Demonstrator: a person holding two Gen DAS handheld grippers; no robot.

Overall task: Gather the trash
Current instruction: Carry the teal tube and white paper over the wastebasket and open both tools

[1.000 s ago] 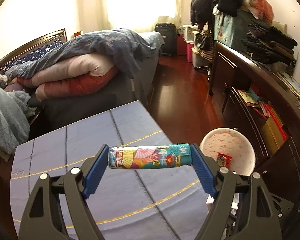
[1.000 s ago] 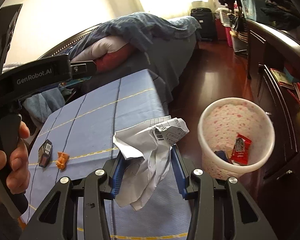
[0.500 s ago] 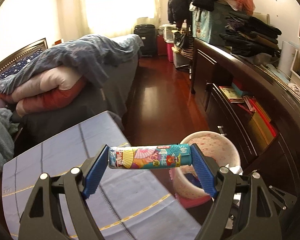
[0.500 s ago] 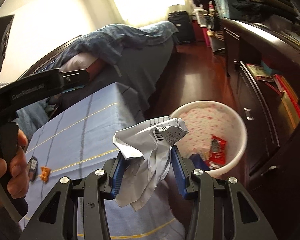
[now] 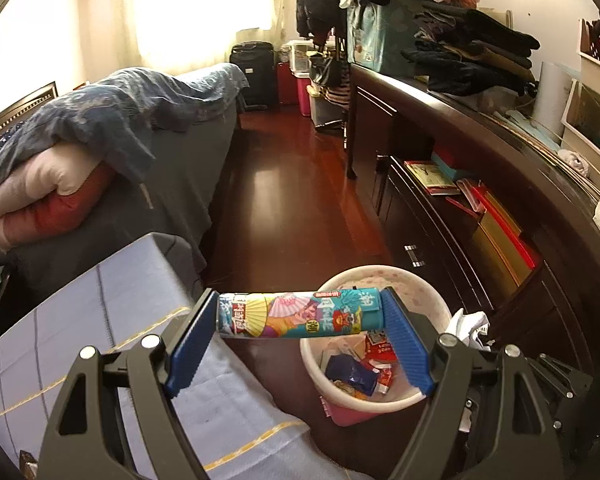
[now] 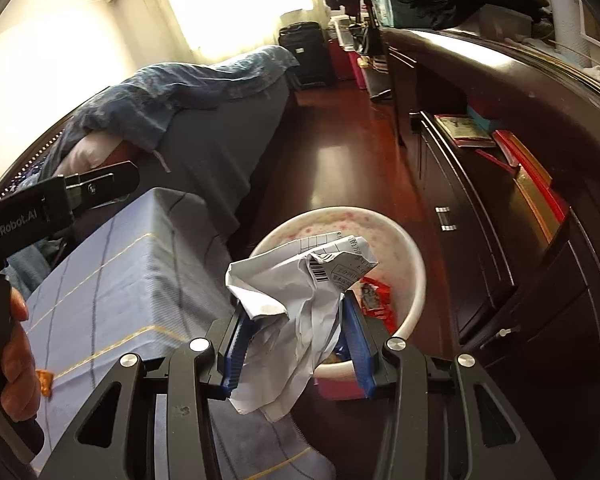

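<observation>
Left gripper [image 5: 300,316]: holds the printed can [image 5: 298,314] by its two ends; long axis lies crosswise.
Right gripper [image 6: 294,332]: closed narrow on the crumpled paper [image 6: 296,304].
Bin [image 5: 440,304]: on the floor, below and ahead; can is only partly above its rim, paper mostly above.
Nearer: right one, I judge.
Edges: cloth-covered table [image 5: 100,320] on the left, dark cabinet [image 5: 440,240] on the right; room above the bin is open.
</observation>
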